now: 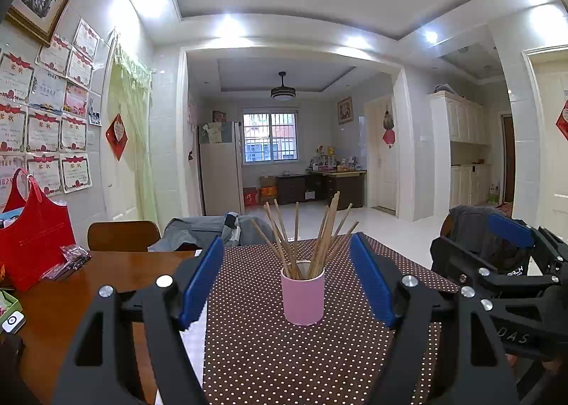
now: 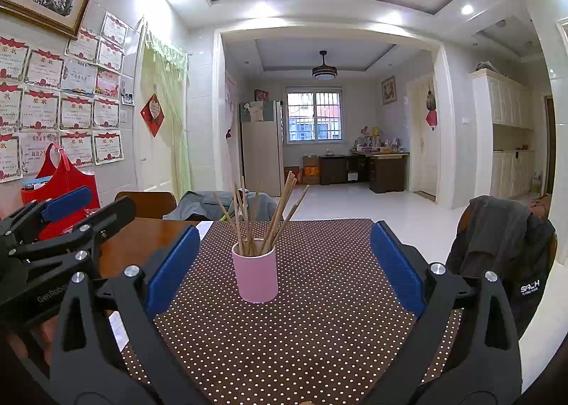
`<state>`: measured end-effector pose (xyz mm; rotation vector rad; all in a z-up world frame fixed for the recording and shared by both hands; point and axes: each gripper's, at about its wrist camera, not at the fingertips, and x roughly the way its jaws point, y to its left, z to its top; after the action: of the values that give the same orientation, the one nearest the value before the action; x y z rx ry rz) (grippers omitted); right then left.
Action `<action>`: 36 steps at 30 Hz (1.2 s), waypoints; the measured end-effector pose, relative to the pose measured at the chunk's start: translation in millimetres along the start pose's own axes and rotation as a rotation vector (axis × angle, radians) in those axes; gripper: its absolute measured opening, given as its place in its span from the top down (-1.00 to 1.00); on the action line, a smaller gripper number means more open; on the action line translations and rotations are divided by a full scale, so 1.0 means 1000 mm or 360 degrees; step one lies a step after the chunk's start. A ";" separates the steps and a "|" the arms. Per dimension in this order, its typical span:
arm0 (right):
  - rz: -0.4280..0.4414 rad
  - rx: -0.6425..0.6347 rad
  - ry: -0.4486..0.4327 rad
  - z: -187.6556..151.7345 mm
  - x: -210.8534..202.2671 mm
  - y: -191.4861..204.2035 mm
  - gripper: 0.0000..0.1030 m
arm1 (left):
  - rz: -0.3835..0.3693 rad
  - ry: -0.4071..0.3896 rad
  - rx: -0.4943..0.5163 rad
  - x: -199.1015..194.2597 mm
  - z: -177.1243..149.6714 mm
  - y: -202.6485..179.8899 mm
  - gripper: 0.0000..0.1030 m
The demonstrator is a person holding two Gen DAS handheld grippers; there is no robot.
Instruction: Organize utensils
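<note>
The pink cup (image 1: pixel 303 296) stands upright mid-bench on the dotted cloth (image 1: pixel 284 362), chopsticks (image 1: pixel 312 238) fanned inside, while the left gripper (image 1: pixel 284 280) and right gripper (image 2: pixel 284 270) hover short of it, fingers released and empty, presumably clear for approach.

The lower ends of the chopsticks (image 1: pixel 308 238) are hidden inside the pink cup (image 1: pixel 303 296), and their number cannot be counted where they overlap. The near edge of the worktop (image 1: pixel 60 302) is cut off by the bottom of both views, and its left edge is covered by the red bag (image 1: pixel 33 231). The print on the wall certificates (image 2: pixel 76 112) is too small to be read.
</note>
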<state>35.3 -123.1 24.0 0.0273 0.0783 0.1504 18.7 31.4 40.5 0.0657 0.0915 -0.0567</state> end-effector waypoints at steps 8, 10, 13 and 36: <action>0.0001 0.0003 0.0013 -0.002 0.001 0.003 -0.84 | 0.0002 0.0008 0.0002 0.001 -0.001 0.002 -0.41; 0.0001 0.0003 0.0012 -0.002 0.001 0.003 -0.84 | 0.0004 0.0009 0.0003 0.001 -0.001 0.002 -0.41; 0.0003 0.0005 0.0020 -0.003 0.002 0.004 -0.84 | 0.0003 0.0013 0.0000 0.002 -0.001 0.002 -0.41; 0.0013 0.0015 0.0050 -0.005 0.008 0.004 -0.84 | 0.0008 0.0033 0.0005 0.006 -0.006 0.008 -0.41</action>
<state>42.2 -118.2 18.1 0.0347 0.1106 0.1585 25.0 39.1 35.0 0.0695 0.1117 -0.0509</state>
